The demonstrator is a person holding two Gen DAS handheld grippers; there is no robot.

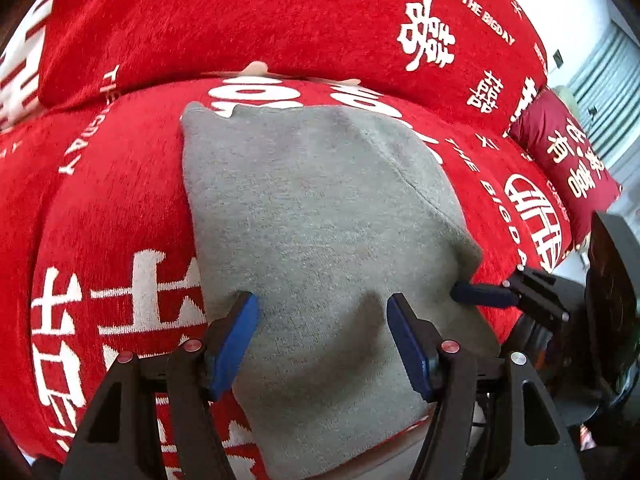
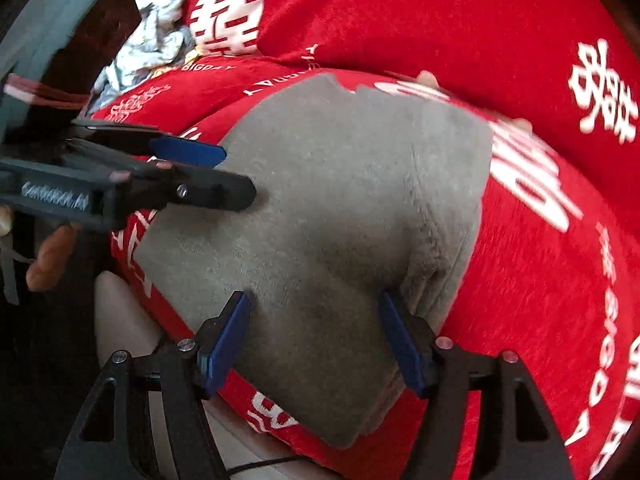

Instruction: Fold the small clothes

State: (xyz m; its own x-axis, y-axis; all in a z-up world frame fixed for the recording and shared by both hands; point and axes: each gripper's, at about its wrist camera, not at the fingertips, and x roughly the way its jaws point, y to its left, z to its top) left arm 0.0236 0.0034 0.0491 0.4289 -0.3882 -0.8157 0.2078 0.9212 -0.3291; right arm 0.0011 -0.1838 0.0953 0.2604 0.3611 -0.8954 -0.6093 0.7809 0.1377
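The grey garment (image 1: 320, 208) lies folded into a compact block on the red blanket (image 1: 120, 208). Both the left hand-held gripper (image 1: 322, 320) and the right hand-held gripper (image 2: 314, 320) stand spread, pinching nothing. Little apparently remains beyond tidying.

Both cameras ride on the hand-held grippers and look steeply down along their own jaws, close above a grey garment (image 1: 320, 208) spread on a red printed cover (image 1: 120, 208). The left wrist view catches the right gripper (image 1: 476, 294) at its right edge; the right wrist view shows the left gripper (image 2: 224, 172) entering from its left. Both share the garment and cover.
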